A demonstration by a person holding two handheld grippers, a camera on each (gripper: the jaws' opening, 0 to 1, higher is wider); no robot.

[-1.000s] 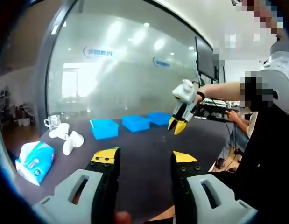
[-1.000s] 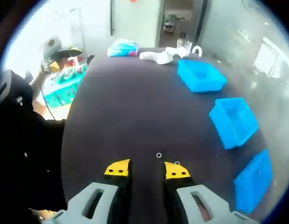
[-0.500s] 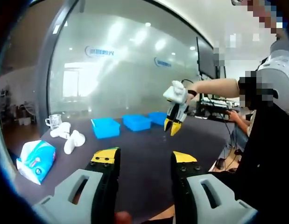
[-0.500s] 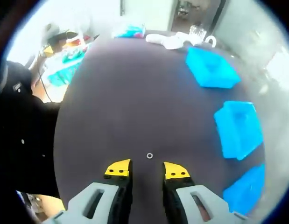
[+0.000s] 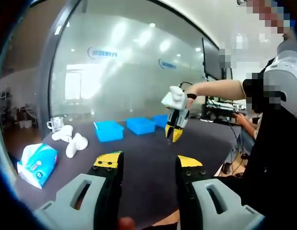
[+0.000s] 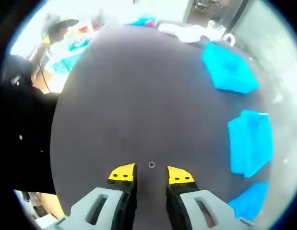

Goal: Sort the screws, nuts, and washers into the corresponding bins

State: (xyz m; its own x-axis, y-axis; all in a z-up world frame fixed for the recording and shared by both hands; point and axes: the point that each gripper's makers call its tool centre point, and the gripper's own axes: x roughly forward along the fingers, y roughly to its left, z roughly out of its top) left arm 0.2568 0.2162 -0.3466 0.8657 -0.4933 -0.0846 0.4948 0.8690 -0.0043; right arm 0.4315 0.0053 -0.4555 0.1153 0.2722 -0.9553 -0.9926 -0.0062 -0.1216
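- Right gripper [image 6: 151, 175] hanging over the dark table [image 6: 138, 96], jaws slightly parted, gripping nothing, washer [image 6: 151, 165] lying just ahead between the tips.
- Left gripper [image 5: 149, 165] hovering with jaws apart, holding nothing.
- Three blue bins [image 6: 249, 143] lying beyond the washer; contents impossible to tell.
- Tissue pack [image 5: 35, 165] appearing in left gripper view.

Tiny ring [image 6: 151, 165], possibly a washer

Office; frosted glass wall [image 5: 129, 72] w/ logos, wall monitor [image 5: 210, 60].
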